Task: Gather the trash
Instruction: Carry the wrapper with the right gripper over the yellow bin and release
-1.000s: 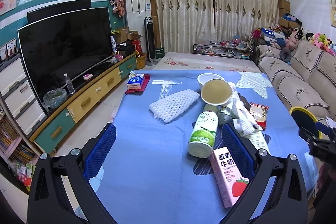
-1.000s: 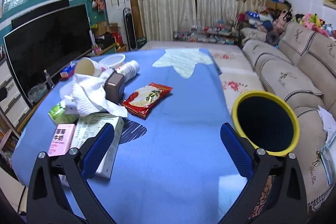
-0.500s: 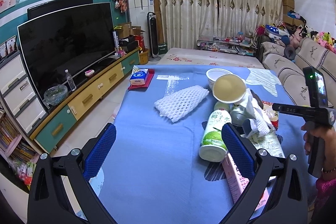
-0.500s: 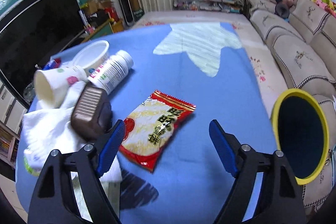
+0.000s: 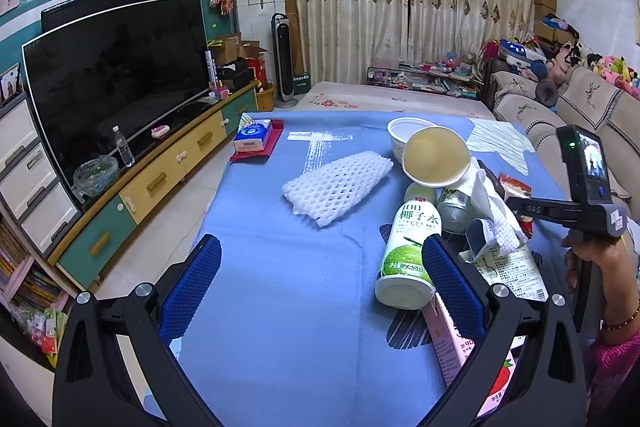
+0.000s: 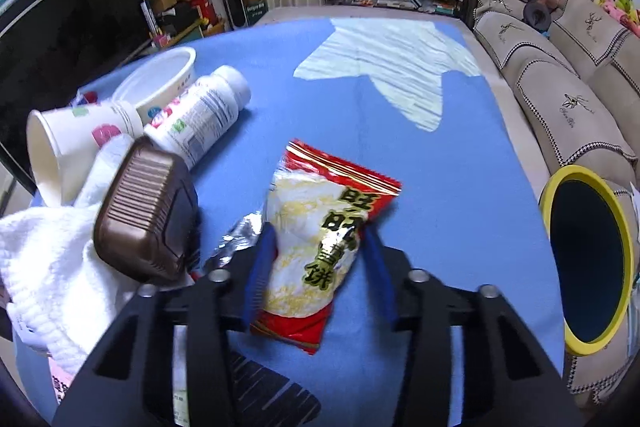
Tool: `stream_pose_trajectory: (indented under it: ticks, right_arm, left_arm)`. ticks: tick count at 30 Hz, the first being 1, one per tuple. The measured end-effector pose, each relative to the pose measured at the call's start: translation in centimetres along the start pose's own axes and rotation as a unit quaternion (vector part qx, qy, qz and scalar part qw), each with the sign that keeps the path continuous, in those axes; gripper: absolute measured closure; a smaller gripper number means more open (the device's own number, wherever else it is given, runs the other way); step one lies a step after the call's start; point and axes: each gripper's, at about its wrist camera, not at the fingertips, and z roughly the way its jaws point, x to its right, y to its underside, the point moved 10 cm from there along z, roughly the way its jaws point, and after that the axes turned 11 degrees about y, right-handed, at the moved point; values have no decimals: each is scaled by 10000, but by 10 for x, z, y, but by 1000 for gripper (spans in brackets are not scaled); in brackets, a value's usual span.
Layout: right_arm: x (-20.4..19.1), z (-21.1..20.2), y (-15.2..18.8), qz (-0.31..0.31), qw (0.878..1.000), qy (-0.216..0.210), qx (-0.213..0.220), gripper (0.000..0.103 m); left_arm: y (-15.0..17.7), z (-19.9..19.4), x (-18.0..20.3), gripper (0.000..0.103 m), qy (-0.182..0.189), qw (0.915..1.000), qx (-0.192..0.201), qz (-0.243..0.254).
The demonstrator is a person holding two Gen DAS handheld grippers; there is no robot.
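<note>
A red and white snack packet (image 6: 320, 227) lies on the blue tablecloth (image 6: 440, 167). My right gripper (image 6: 318, 255) has it between its blue pads, and the jaws are closing; both pads touch the packet's sides and it bulges. My left gripper (image 5: 320, 247) hangs open above the cloth with nothing between its fingers. Just to its right lie a green coconut water bottle (image 5: 408, 255) and a pink milk carton (image 5: 452, 343). A paper cup (image 5: 436, 163) and a white foam net (image 5: 336, 187) lie further back.
A yellow-rimmed dark bin (image 6: 588, 263) stands off the table's right edge by the sofa (image 6: 560, 87). A brown tub (image 6: 144, 215), white cloth (image 6: 48, 267), white bottle (image 6: 200, 115) and bowl (image 6: 160, 75) crowd the packet's left. A person's hand (image 5: 600, 267) holds the right gripper.
My right gripper has moved forward and down over the snack packet, and its jaws have narrowed from wide open onto the packet. The left gripper has drifted slightly forward.
</note>
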Motion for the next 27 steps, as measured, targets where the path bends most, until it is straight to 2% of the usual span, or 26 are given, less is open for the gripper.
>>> stream_pose_trajectory:
  ticks: [3, 9, 14, 18, 23, 27]
  right_arm:
    - [11, -15, -5, 138, 9996, -14, 244, 81]
    - [44, -41, -8, 445, 9975, -42, 545, 82]
    - [88, -60, -3, 764, 9942, 214, 731, 82]
    - [140, -65, -6, 1100, 9886, 588, 837, 81]
    - [218, -52, 5, 1639, 9781, 1083, 682, 80]
    - [262, -34, 15, 1875, 9719, 1338, 492, 76]
  left_arm:
    - [2, 1, -1, 4, -18, 10000, -14, -15]
    - [3, 1, 5, 4, 14, 10000, -16, 40]
    - [3, 1, 14, 4, 66, 9999, -19, 111]
    - [2, 5, 20, 4, 110, 9998, -63, 132]
    - [-2, 10, 33, 4, 266, 9996, -53, 116]
    - [-4, 16, 46, 4, 308, 9993, -113, 152]
